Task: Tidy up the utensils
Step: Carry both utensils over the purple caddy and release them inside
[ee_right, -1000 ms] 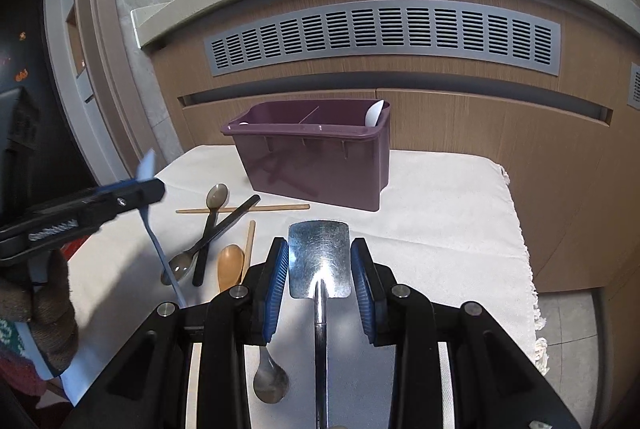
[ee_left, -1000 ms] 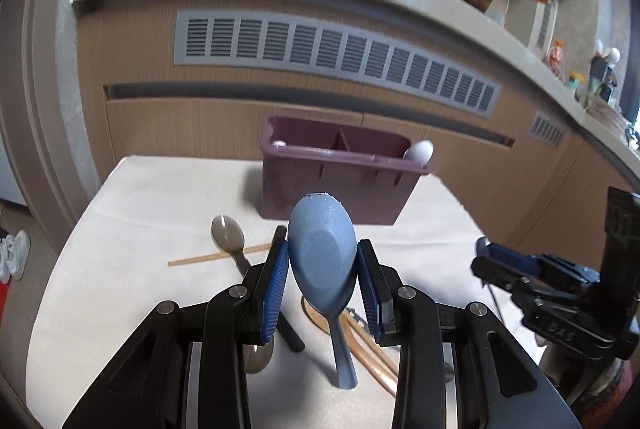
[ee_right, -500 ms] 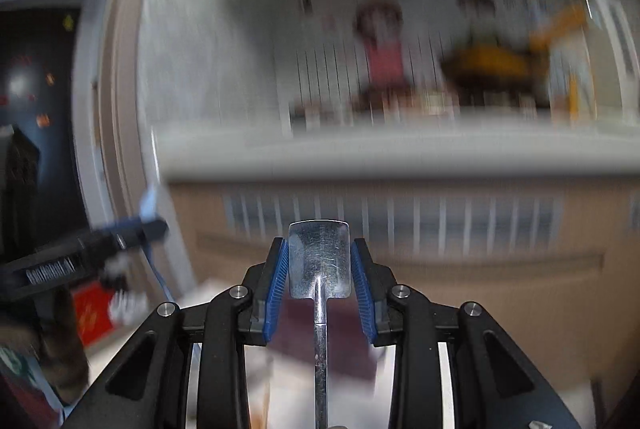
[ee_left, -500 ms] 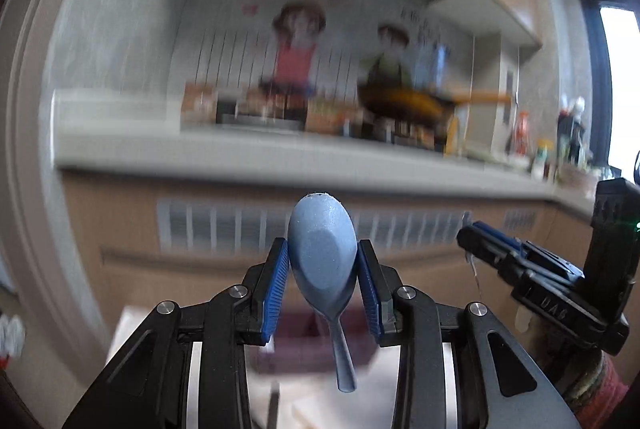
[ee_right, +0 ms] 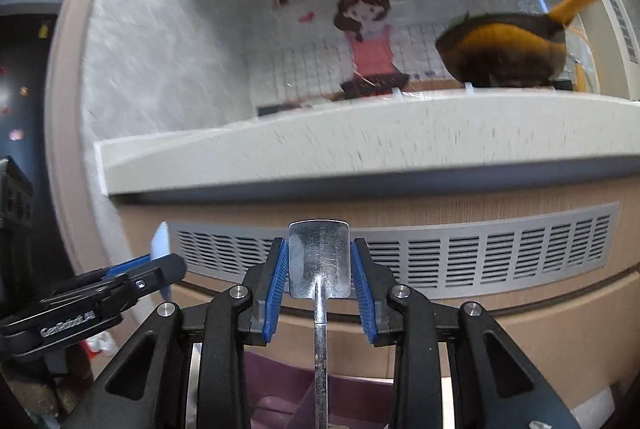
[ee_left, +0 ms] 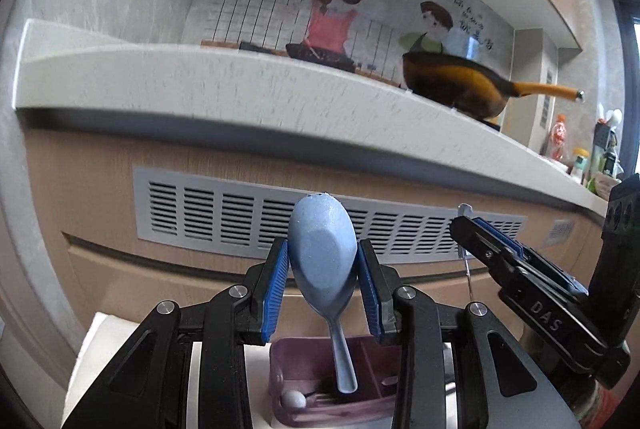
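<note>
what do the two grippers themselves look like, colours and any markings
Both are black, angular linkage frames with silver pivot screws and two fingers lined with ribbed blue pads. Left gripper: seen from the right wrist view, its side carries white lettering, roughly "GenRobot.AI". Right gripper: seen from the left wrist view, its side reads "DAS". No cables or sleeves are clearly visible.

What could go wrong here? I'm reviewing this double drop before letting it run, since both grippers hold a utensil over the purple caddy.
The left gripper pinches the blue spoon by its curved bowl, so it could swivel or slip and miss the purple caddy. The right gripper holds the metal spatula close beside it; in the left wrist view the two grippers nearly meet, so they may collide.
</note>
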`<state>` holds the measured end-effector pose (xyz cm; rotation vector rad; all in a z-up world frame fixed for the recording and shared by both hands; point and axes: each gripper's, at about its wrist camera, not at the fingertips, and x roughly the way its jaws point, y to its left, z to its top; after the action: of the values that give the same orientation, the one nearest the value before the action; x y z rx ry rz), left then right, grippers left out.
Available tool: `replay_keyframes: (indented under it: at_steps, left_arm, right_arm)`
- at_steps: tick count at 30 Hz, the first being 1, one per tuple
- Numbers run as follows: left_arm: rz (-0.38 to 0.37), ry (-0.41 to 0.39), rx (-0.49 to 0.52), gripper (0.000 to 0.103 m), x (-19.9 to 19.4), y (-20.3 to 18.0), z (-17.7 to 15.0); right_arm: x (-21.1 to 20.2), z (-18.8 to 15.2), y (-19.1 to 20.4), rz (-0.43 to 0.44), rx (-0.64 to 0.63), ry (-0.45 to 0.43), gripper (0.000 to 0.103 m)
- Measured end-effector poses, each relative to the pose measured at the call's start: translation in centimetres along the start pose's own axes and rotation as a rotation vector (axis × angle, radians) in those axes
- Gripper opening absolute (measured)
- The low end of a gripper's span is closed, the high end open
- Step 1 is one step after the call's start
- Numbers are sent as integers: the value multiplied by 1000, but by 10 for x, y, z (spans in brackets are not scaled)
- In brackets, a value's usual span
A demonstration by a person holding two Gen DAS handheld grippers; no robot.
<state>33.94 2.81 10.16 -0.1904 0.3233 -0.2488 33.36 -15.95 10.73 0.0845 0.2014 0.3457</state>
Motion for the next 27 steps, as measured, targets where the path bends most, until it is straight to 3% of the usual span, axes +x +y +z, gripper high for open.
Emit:
replay_keyframes:
  at_steps: [7, 13, 20, 27]
  left_arm:
    - [-7, 29, 26, 36, 29, 1, -17]
    - [-4, 79, 55, 36, 40, -5, -36]
    - [-38, 168, 60, 36, 40, -15, -54]
    - [-39, 202, 48, 37, 23, -24, -52]
  right_arm:
    - [39, -17, -11, -31, 36, 61, 30]
    - [42, -34, -16, -60, 41, 103, 30]
    - [20, -59, -31, -13, 46, 267, 31]
    - [-29, -49, -36, -46, 19, 220, 31]
